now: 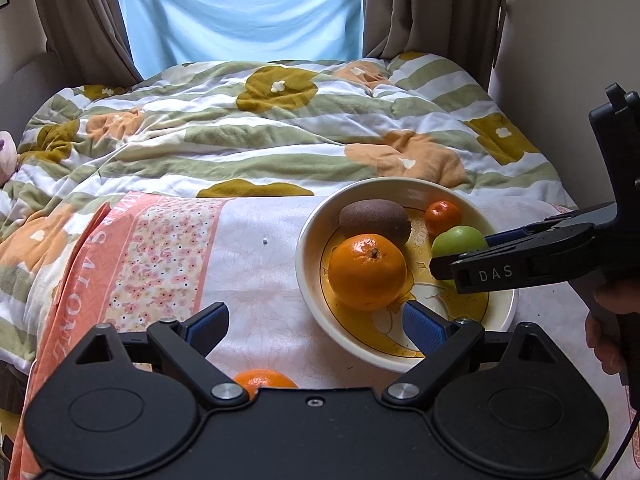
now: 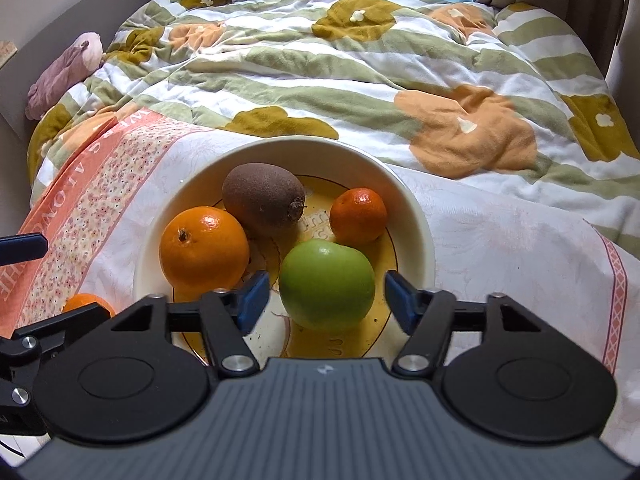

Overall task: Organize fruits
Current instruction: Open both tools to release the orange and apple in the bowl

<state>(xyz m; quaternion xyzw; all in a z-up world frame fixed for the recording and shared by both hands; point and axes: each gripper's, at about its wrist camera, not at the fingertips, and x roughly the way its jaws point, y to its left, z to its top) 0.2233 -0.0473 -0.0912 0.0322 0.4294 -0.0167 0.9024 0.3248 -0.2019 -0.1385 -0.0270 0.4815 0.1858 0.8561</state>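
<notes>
A cream bowl (image 1: 306, 240) (image 2: 420, 220) sits on a floral cloth on the bed. In it lie a big orange (image 1: 366, 270) (image 2: 204, 246), a brown kiwi (image 1: 374, 218) (image 2: 262, 196), a small mandarin (image 1: 442, 216) (image 2: 358, 214) and a green apple (image 1: 458, 240) (image 2: 326, 284). My right gripper (image 2: 325, 282) is open inside the bowl, and the apple rests between its blue pads (image 2: 254, 300) with a gap on each side. My left gripper (image 1: 316, 326) stands open and empty over the bowl's near left rim. Another orange (image 1: 264, 380) (image 2: 86, 302) lies on the cloth, half hidden beneath it.
A rumpled striped quilt (image 1: 240, 128) with flower prints fills the bed behind the bowl. A pink plush toy (image 2: 64, 72) lies at the far left edge. Curtains (image 1: 240, 8) and walls close the back and sides. A hand (image 1: 608, 320) holds the right gripper's handle.
</notes>
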